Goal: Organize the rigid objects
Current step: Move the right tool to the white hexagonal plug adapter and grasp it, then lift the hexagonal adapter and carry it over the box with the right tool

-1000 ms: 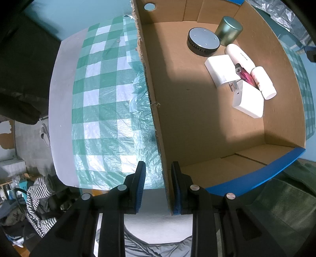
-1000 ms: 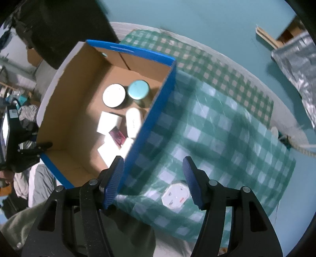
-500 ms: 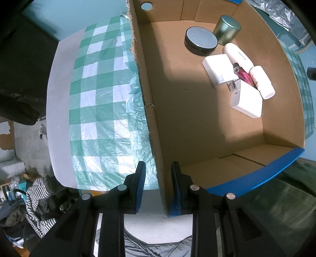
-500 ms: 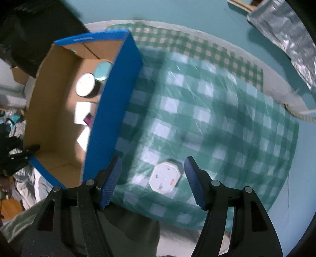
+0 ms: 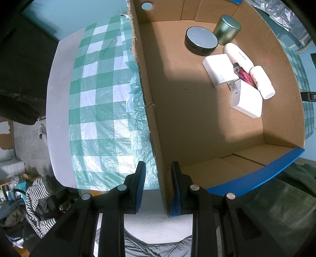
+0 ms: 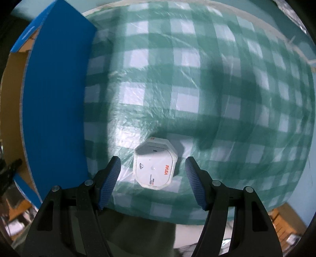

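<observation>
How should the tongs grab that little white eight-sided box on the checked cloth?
From straight above, squeezing two opposite flat sides of the white octagonal box. It lies flat on the checked cloth with free space around it, and the right tongs already straddle it, open and not touching. Flat opposite sides probably give the pads a steadier hold than corners.

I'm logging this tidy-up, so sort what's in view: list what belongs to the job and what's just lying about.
Belongs to the job:
- white octagonal box on the checked cloth, between the open right hand-held gripper fingers
- cardboard box, its wall clamped by the left hand-held gripper
- items already inside: round black puck, green tin, white bottle

Just lying about:
- striped garment
- silver foil
</observation>
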{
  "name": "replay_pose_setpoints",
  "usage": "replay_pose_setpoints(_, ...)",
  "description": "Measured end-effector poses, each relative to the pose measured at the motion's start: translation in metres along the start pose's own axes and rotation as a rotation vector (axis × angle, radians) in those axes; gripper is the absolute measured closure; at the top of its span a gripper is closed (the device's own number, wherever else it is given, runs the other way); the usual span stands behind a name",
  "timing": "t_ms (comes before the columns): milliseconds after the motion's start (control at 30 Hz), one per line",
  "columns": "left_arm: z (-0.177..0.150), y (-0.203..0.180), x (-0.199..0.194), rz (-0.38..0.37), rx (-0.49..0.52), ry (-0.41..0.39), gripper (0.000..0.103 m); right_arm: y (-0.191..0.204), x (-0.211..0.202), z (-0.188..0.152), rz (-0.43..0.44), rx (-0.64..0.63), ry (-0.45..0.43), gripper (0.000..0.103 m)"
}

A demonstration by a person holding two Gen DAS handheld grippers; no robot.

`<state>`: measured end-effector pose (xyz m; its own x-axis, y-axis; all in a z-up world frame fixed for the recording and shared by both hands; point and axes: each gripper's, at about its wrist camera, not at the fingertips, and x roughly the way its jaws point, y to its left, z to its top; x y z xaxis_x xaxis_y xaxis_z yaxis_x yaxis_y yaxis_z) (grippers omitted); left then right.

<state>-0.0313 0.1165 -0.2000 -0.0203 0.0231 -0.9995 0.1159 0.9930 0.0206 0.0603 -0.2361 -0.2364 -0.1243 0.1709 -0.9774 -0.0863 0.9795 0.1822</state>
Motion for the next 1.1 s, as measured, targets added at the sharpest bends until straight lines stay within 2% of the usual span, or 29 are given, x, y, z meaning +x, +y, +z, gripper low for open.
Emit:
replay_pose_setpoints(133,0.000,0.000,0.000,-0.001,-0.002,0.000,0.077,-0.003,0.013,-0.005,0.012,0.031,0.010,0.036)
replay_pose_setpoints(467,-0.002,0.001,0.000,-0.002,0.001,-0.006,0.077,-0.006,0.033,-0.015,-0.033,0.053,0.001,0.036)
replay_pose_setpoints(567,-0.002,0.001,0.000,-0.005,0.001,-0.007,0.077,-0.006,0.031,-0.016,-0.042,0.054,-0.029,0.043)
replay_pose_setpoints(600,-0.002,0.002,0.000,-0.006,0.001,-0.007,0.077,-0.007,0.032,-0.019,-0.043,0.050,-0.030,0.049)
replay_pose_setpoints(867,-0.002,0.001,0.000,-0.008,0.012,-0.010,0.077,0.009,0.031,-0.023,-0.076,-0.055,-0.017,0.050)
replay_pose_setpoints(1100,-0.001,0.001,-0.001,-0.010,0.013,-0.010,0.077,0.029,0.009,-0.027,-0.098,-0.147,-0.020,0.050)
